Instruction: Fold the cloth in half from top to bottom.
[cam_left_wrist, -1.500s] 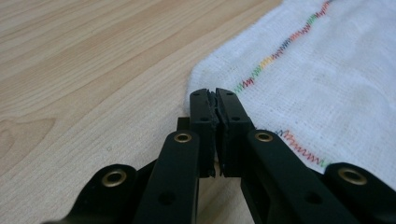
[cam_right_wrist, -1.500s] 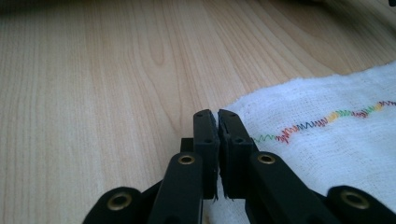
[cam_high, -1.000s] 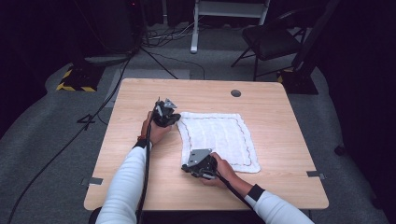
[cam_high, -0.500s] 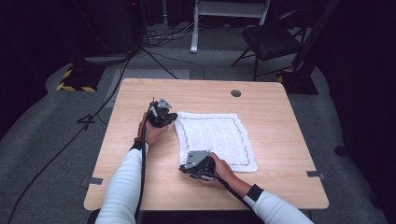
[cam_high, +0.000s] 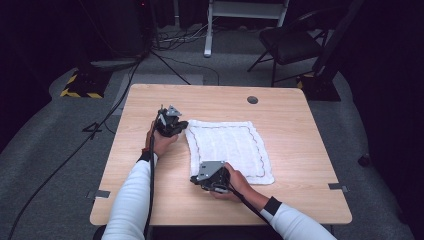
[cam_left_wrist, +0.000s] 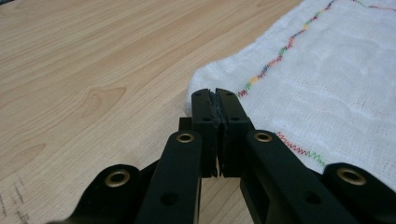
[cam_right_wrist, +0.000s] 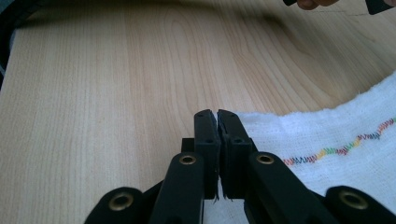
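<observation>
The left tool (cam_left_wrist: 216, 100) is clenched on the near-left... rather, the far-left corner of a white cloth (cam_high: 230, 147), its black jaws pressed together with the hem's edge pinched between the pads, while the right tool (cam_right_wrist: 217, 122) is likewise clamped tight on the cloth's near-left corner. In the high view the left tool (cam_high: 172, 125) sits at about 9 o'clock of the cloth and the right tool (cam_high: 210, 177) at about 7 o'clock, so both grips fall along the same left edge. That pairing suggests the edge is being taken up to fold the cloth across toward 3 o'clock. The cloth, bordered with multicoloured zigzag stitching (cam_left_wrist: 280, 51), lies flat and spread near the middle of the wooden tabletop (cam_high: 300, 197). A round grommet (cam_high: 252, 99) sits toward 12 o'clock, and a dark chair (cam_high: 290, 42) stands on the floor beyond.
</observation>
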